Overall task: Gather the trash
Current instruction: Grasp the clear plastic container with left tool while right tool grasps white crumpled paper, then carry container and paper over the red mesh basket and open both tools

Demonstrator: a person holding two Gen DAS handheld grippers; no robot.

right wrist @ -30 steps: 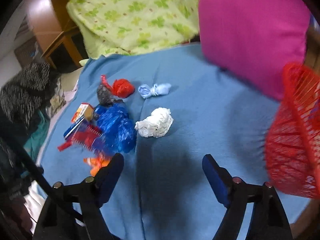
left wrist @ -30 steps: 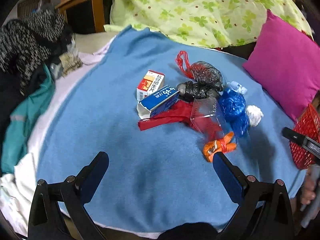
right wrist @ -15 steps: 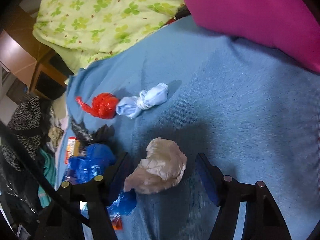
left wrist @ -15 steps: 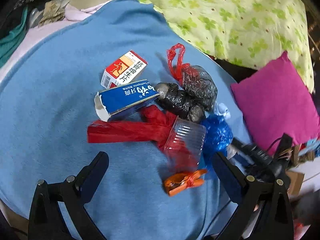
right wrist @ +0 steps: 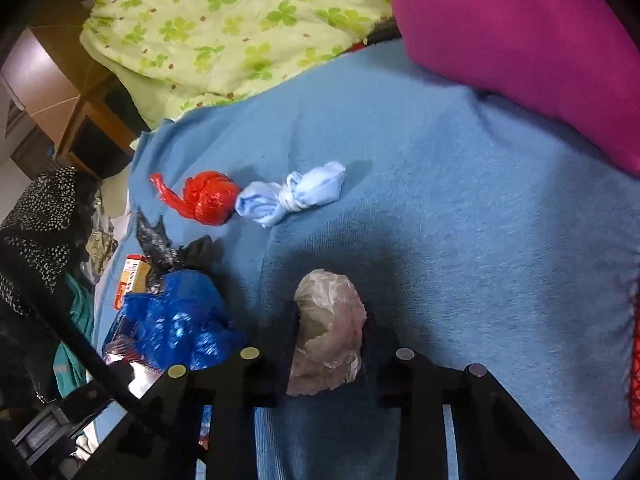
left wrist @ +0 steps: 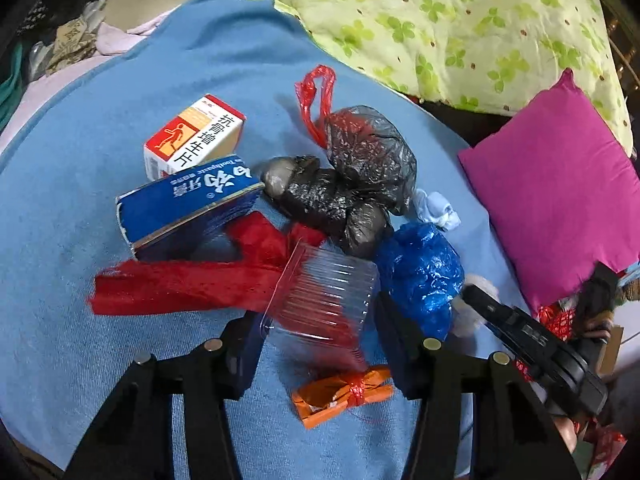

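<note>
Trash lies piled on a blue blanket point(left wrist: 80, 208). My left gripper point(left wrist: 316, 320) has its fingers on both sides of a clear ribbed plastic cup point(left wrist: 324, 300), closed against it. Around it lie a red bag point(left wrist: 180, 284), a blue toothpaste box point(left wrist: 188, 204), a white-orange box point(left wrist: 196, 136), black bags point(left wrist: 352, 184), a blue bag point(left wrist: 420, 276) and an orange wrapper point(left wrist: 344, 396). My right gripper point(right wrist: 328, 332) is shut on a crumpled white bag point(right wrist: 328, 328). A red knotted bag point(right wrist: 208, 196) and a light blue knotted bag point(right wrist: 296, 196) lie beyond it.
A magenta pillow point(left wrist: 560, 192) and a green clover quilt point(left wrist: 440, 20) border the blanket at the back and right. Clothes point(right wrist: 44, 220) are heaped at the left. A red mesh basket edge point(right wrist: 634, 368) shows at the far right of the right wrist view.
Both grippers moved down and forward into the pile. The left fingers narrowed around the clear cup. The right fingers closed on the white bag.
</note>
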